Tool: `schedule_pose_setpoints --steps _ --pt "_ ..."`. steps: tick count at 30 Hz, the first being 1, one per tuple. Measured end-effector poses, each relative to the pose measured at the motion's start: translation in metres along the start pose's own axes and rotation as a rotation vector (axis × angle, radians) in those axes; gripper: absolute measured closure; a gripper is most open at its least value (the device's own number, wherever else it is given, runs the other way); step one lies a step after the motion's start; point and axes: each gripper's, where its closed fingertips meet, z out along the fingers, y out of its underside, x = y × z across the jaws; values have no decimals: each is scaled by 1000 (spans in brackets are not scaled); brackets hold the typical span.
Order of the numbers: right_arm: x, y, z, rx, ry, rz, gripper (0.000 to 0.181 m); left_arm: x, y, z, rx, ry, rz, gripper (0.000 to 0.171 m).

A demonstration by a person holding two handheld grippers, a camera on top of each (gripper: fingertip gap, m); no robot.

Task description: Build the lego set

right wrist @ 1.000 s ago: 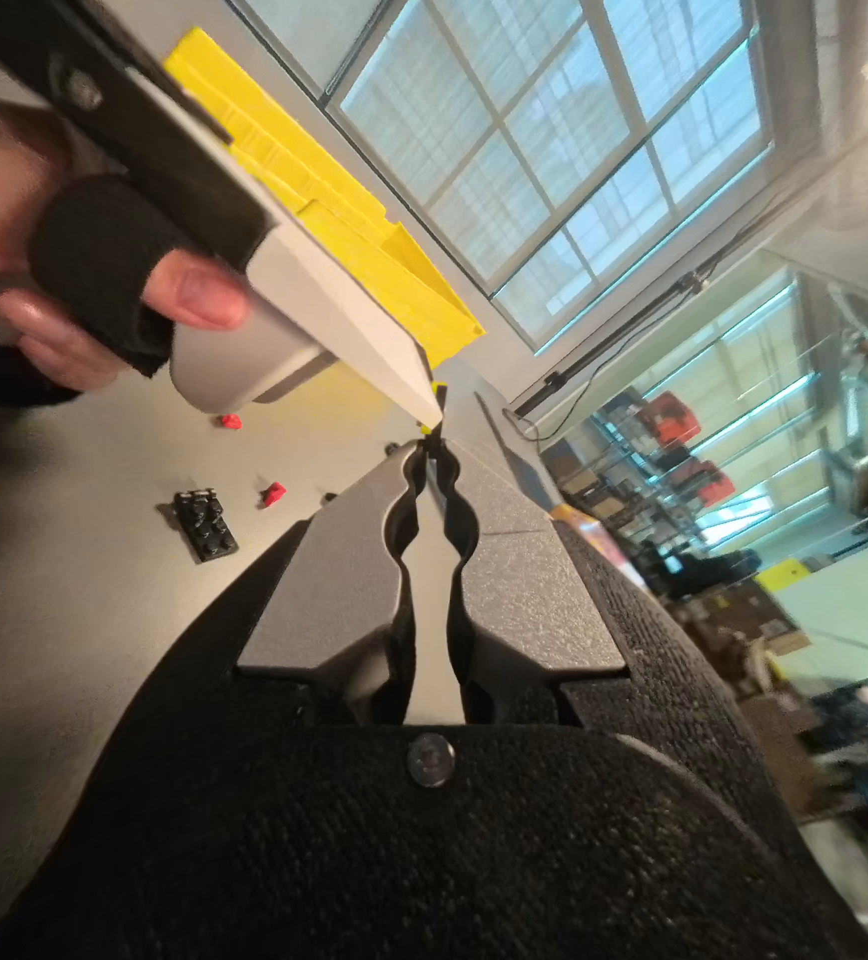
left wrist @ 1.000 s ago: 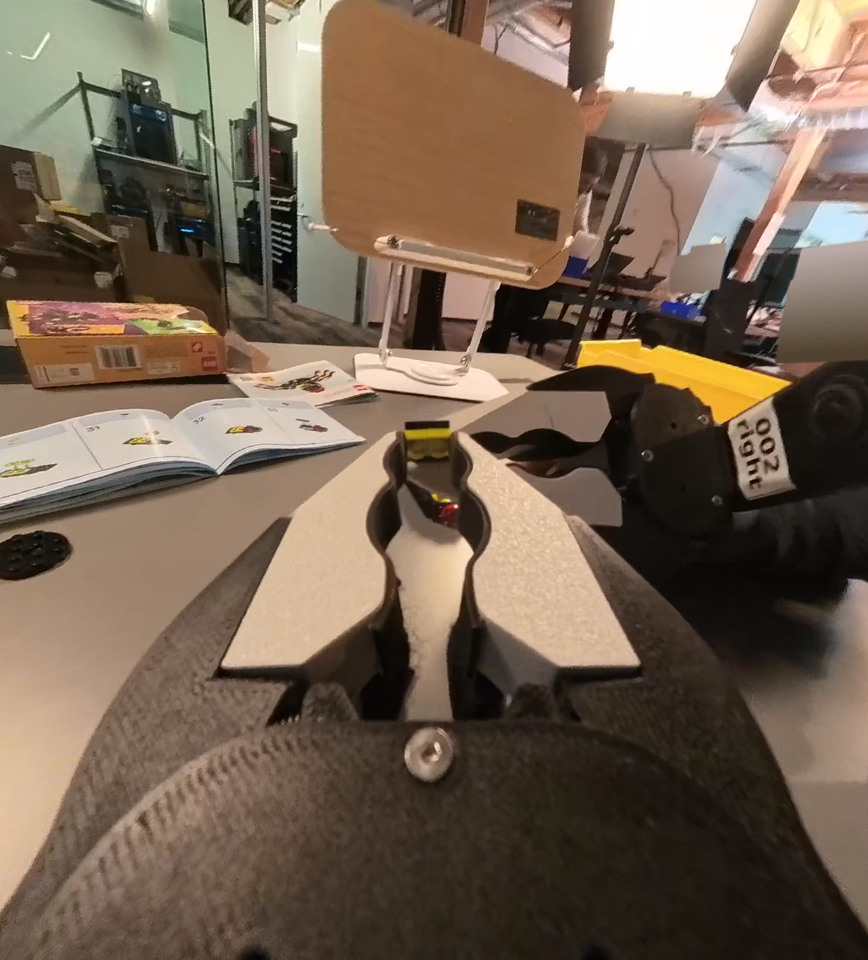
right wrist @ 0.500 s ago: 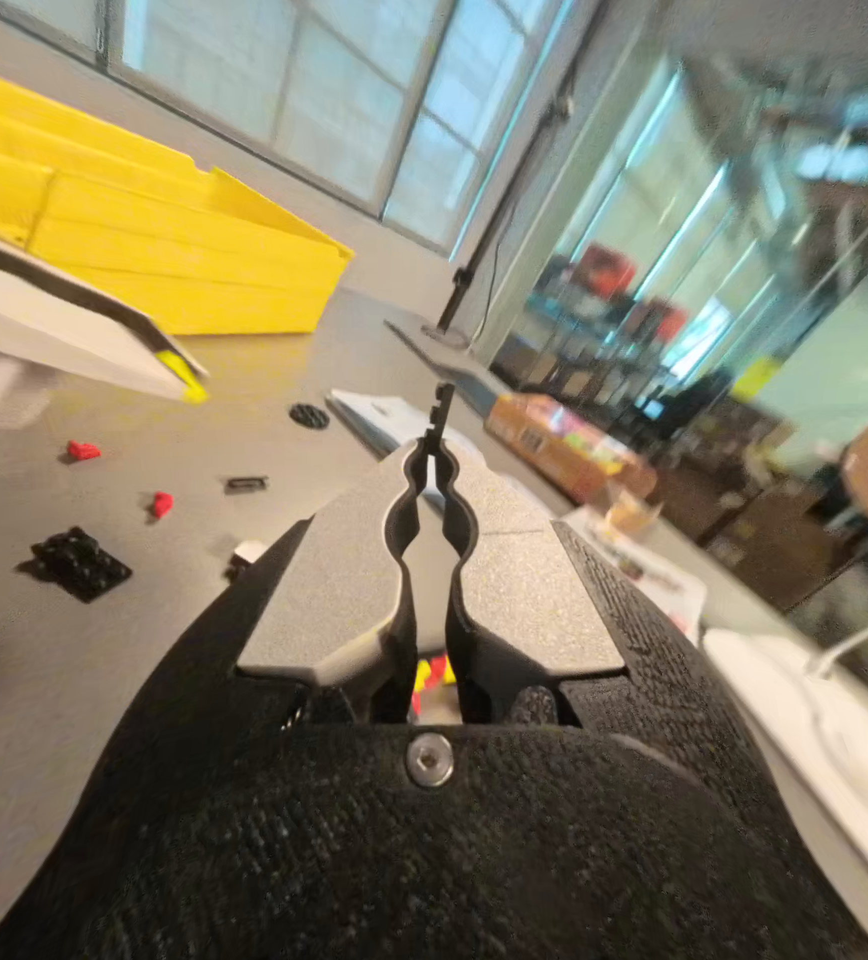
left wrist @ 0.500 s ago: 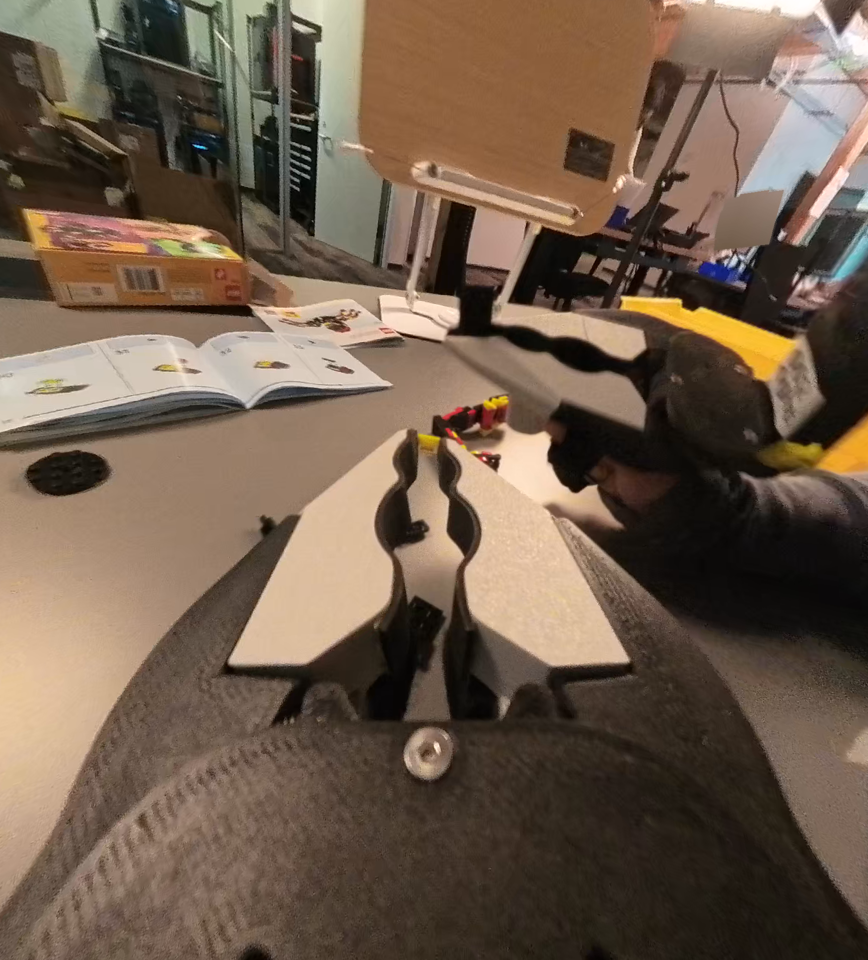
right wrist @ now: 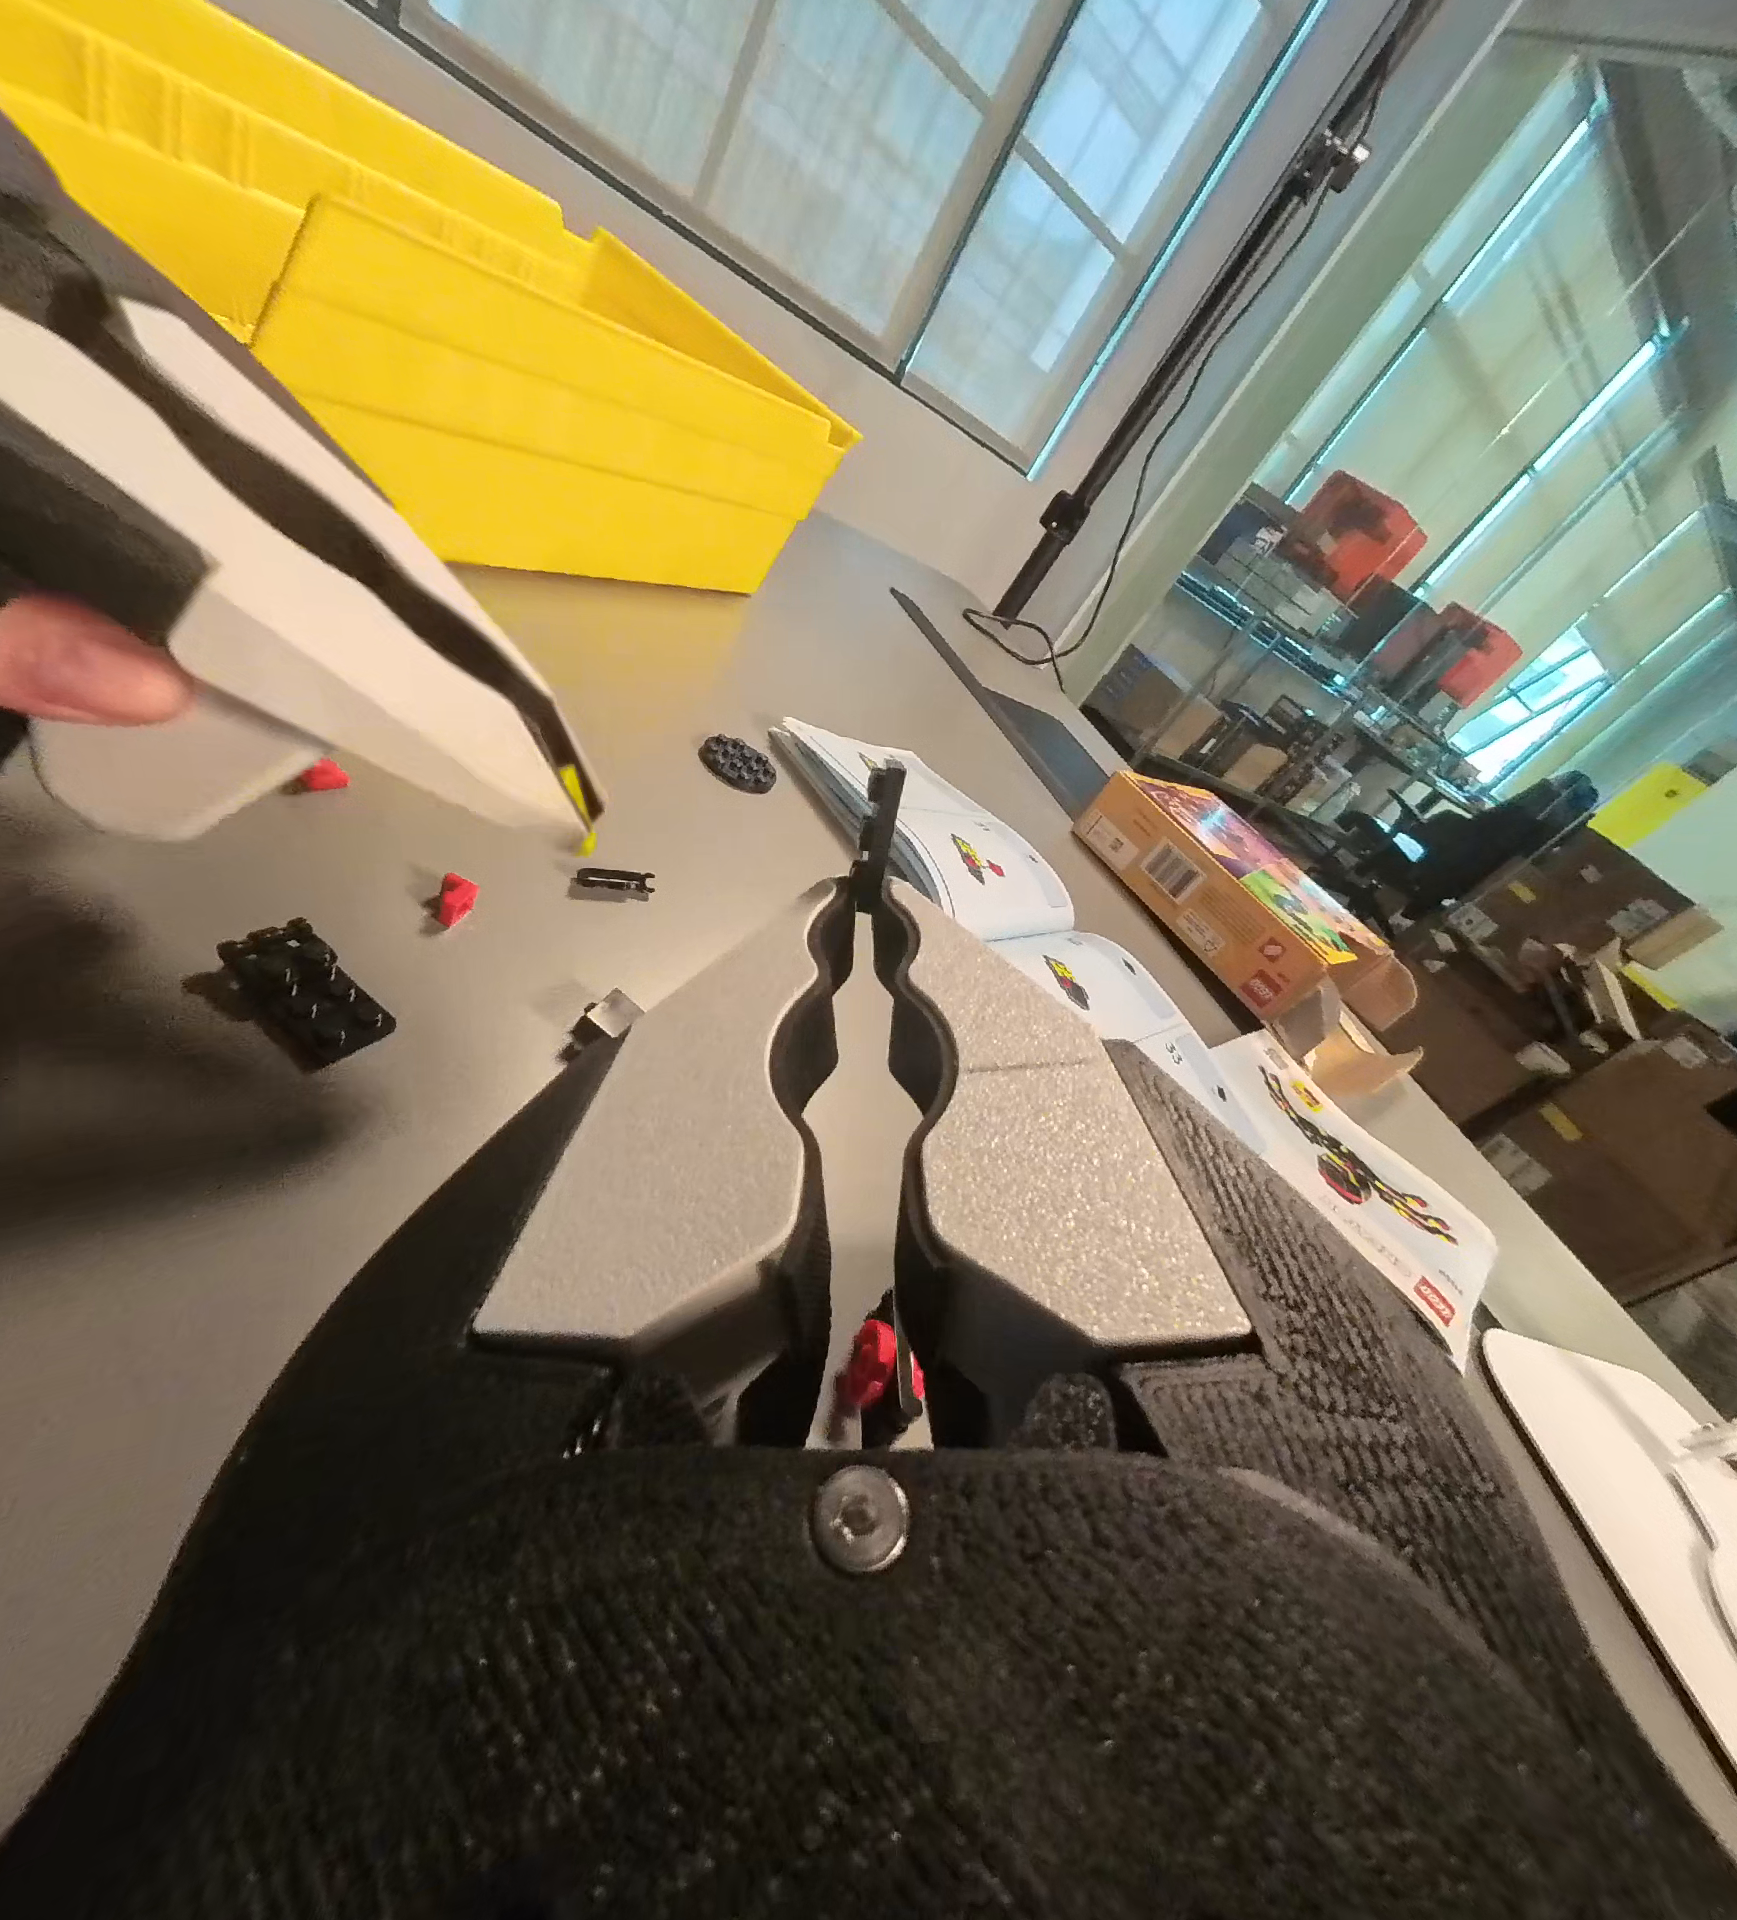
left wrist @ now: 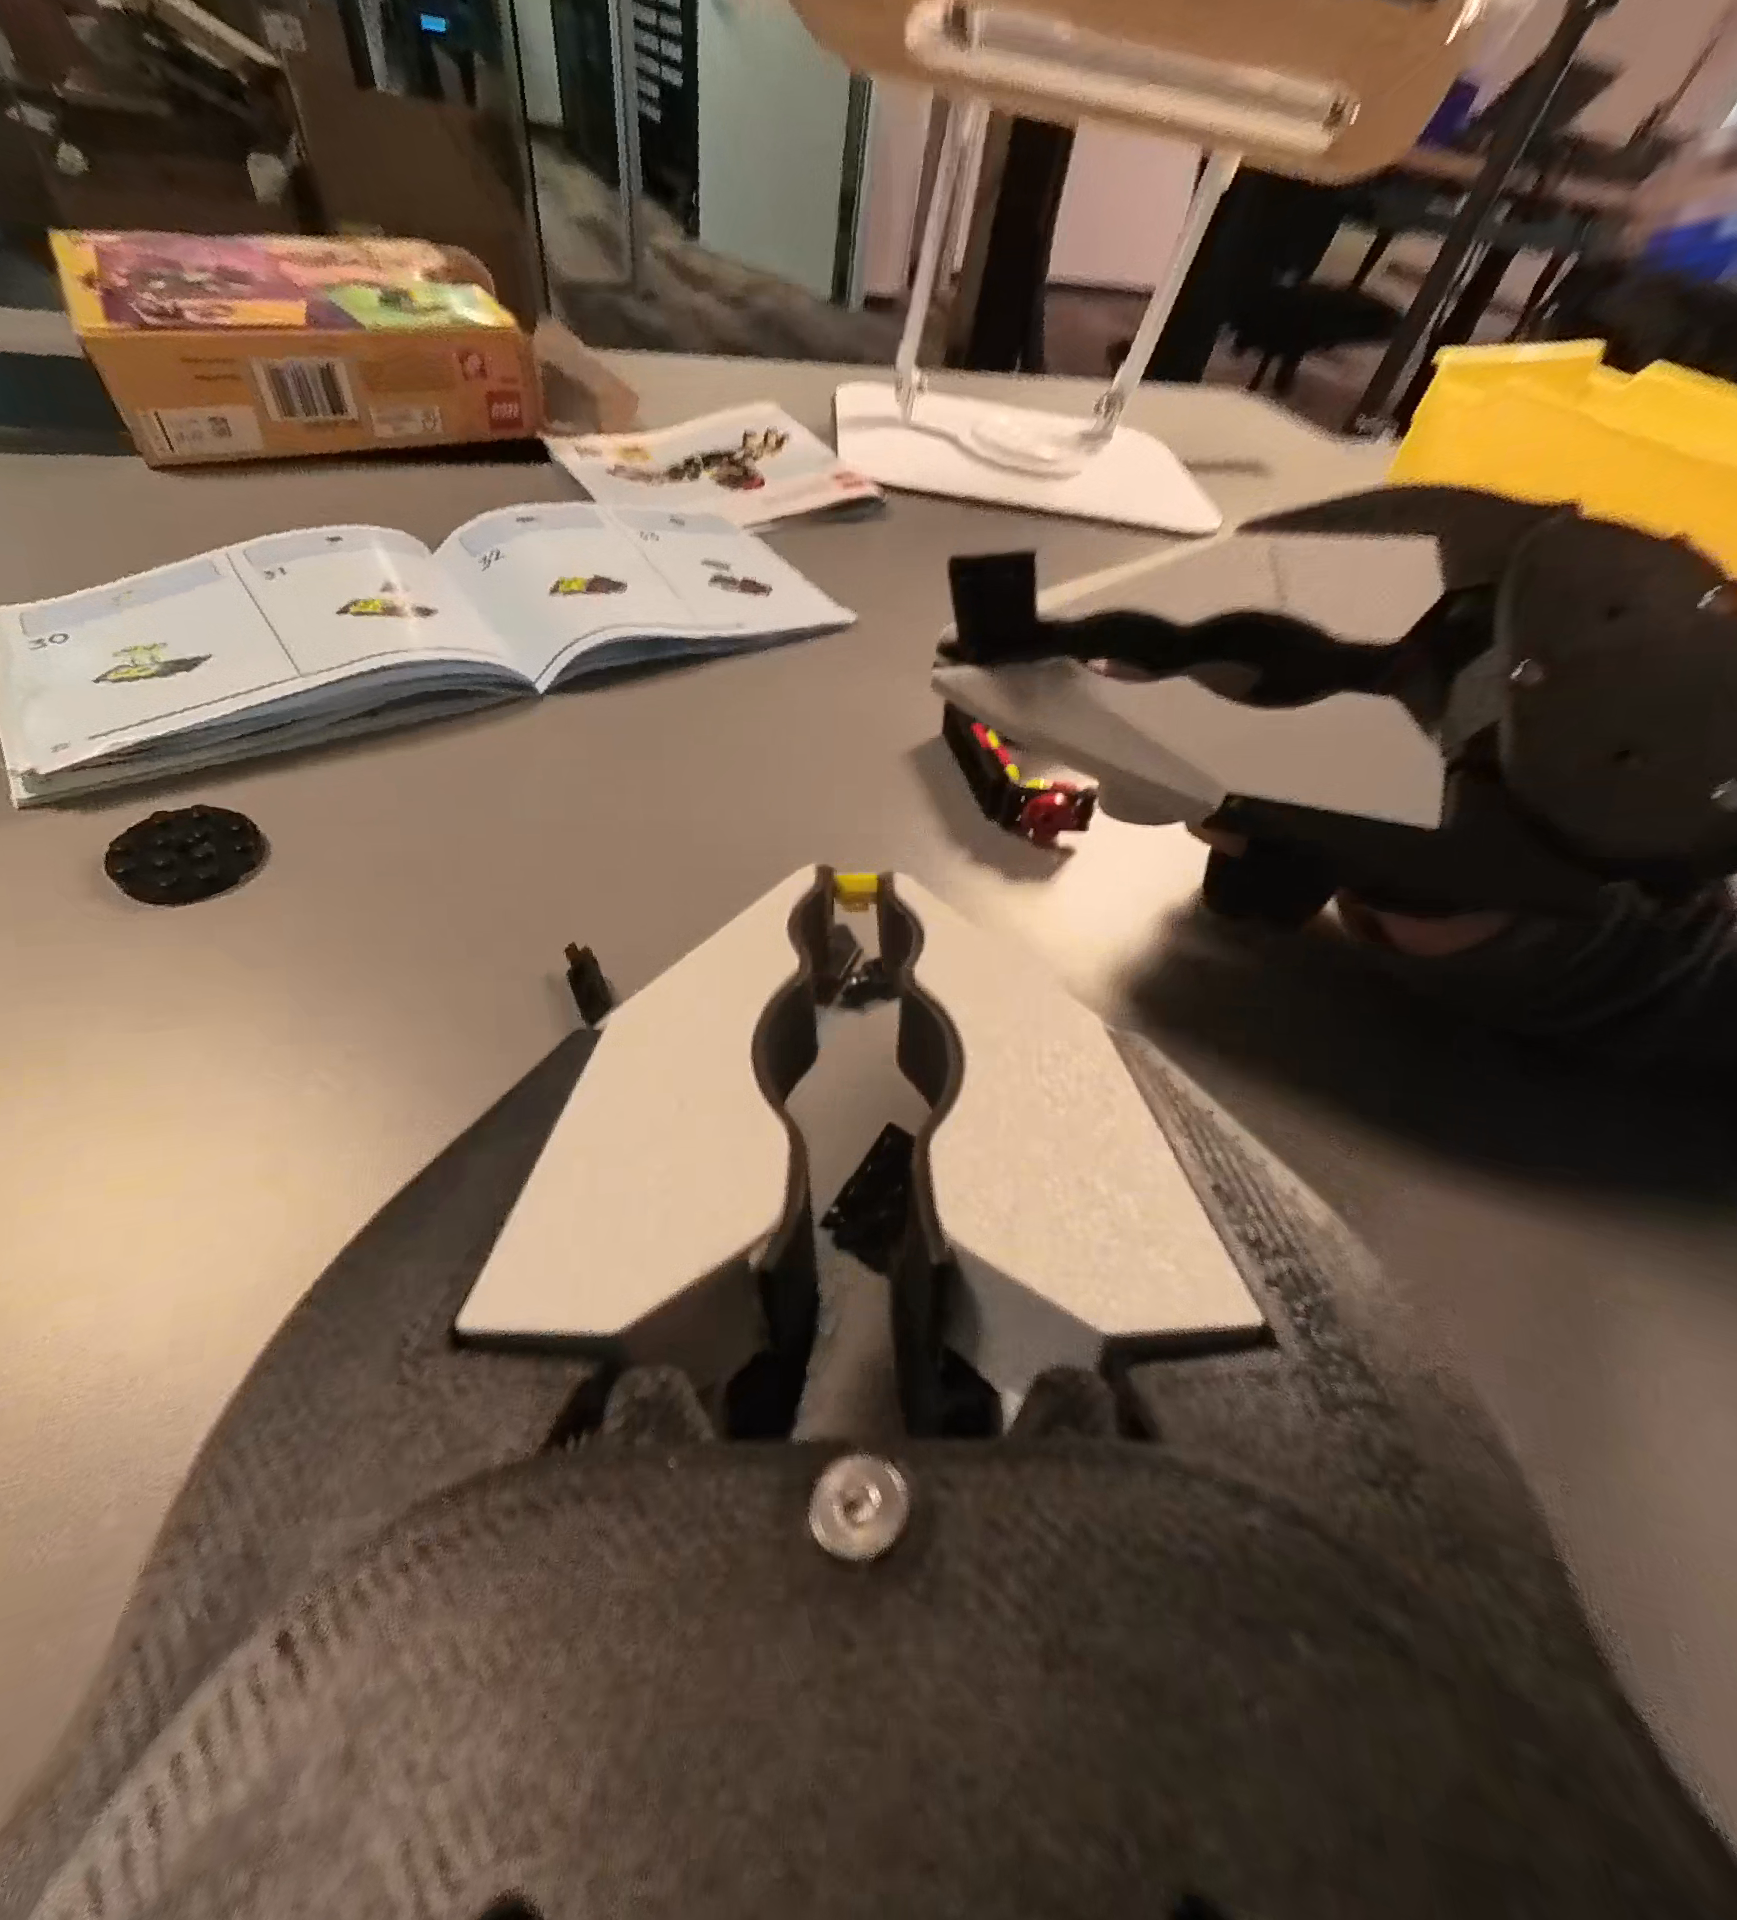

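My left gripper (left wrist: pixel 853 902) is shut on a small yellow piece (left wrist: pixel 853 885) and hangs low over the grey table (left wrist: pixel 220 1091). It also shows in the right wrist view (right wrist: pixel 573 805), at the left. My right gripper (right wrist: pixel 866 906) is shut on a thin black piece (right wrist: pixel 879 810) that sticks up past its tips. In the left wrist view the right gripper (left wrist: pixel 978 644) hovers just above the partly built black, red and yellow model (left wrist: pixel 1009 774) on the table. The two grippers are apart.
Loose parts lie on the table: a black studded plate (right wrist: pixel 308 992), two red pieces (right wrist: pixel 456 896), a black clip (right wrist: pixel 615 881) and a round black plate (left wrist: pixel 185 854). An open booklet (left wrist: pixel 407 623), leaflet (left wrist: pixel 718 468), set box (left wrist: pixel 292 343), stand base (left wrist: pixel 1030 468) and yellow bins (right wrist: pixel 531 416) stand farther back. My right fingertips sit around 5 cm from my left ones.
The grippers were tip to tip a second ago and have drawn apart. My left gripper has dropped toward the table with the yellow piece. My right has swung away holding the black piece.
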Motion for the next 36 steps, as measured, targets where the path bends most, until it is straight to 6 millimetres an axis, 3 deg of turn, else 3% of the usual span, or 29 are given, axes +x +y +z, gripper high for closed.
schedule_pose_setpoints --steps 5,9,11,15,18,23,29,32,34,36 --pt "-3 -1 -1 12 -10 -24 180 -11 17 7 -135 -76 65 158" --pt "-9 -3 -1 24 -27 -69 179 -33 29 2 -230 -176 144 126" --pt "-15 -4 -1 39 -57 -111 180 -32 26 -1 -213 -135 245 110" --pt "-48 -4 -4 79 -192 -293 180 9 -8 -19 10 65 617 129" --pt "-68 -3 -8 93 -264 -390 180 25 -4 -21 -10 117 885 142" --pt "-70 -3 -11 97 -302 -370 180 32 5 -21 -77 168 972 159" --pt "-75 -3 -13 106 -331 -387 179 27 17 -23 -151 181 1080 166" --pt "-65 -11 -12 151 -255 -391 172 24 10 -24 -161 192 881 167" --pt "-60 -22 -17 221 -212 -413 163 11 3 -24 -181 170 615 167" --pt "-65 -26 -20 252 -207 -469 155 14 12 -28 -262 294 269 167"
